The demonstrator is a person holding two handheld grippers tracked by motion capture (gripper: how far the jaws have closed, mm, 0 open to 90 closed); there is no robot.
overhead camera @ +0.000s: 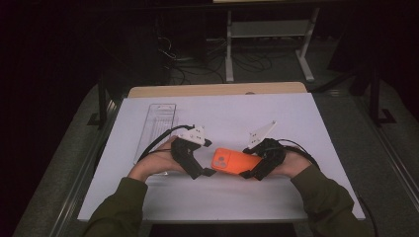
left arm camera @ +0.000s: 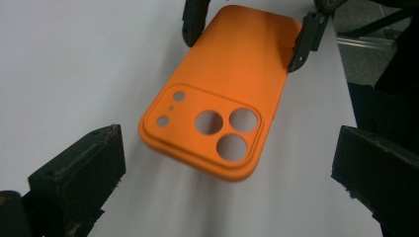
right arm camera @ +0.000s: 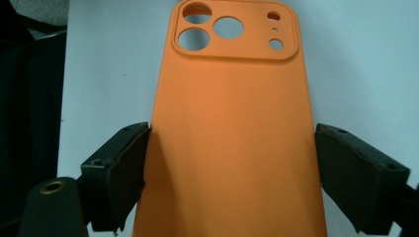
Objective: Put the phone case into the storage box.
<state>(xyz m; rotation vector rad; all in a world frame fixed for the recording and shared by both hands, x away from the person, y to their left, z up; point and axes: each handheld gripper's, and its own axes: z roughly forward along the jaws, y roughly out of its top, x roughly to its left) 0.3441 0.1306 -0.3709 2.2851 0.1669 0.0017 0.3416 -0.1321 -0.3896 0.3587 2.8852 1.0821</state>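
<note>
Right gripper (right arm camera: pixel 232 163): jaws closed on the long edges of the orange case (right arm camera: pixel 232 133), near its plain end. Pads touch both sides; case is held back-side up, clear of the white sheet (overhead camera: pixel 296 113), roughly level.

Case long axis runs along the right gripper's own line, camera-cutout end leading, away from the right hand and toward the left gripper (left arm camera: pixel 227 163). In the high view the case (overhead camera: pixel 232 160) lies between the two grippers, cutout end at the left.

Left gripper: jaws wide, nothing between them. It faces the cutout end head-on, case just ahead of and above its jaw tips, not touching. Gap is wider than the case.

Judgement: the left gripper is the nearer free one; a hand-over or two-handed hold would turn on it moving straight along the case axis onto the cutout end.

Clear tray (overhead camera: pixel 157 129) sits on the sheet behind the left hand, well apart from the case.
</note>
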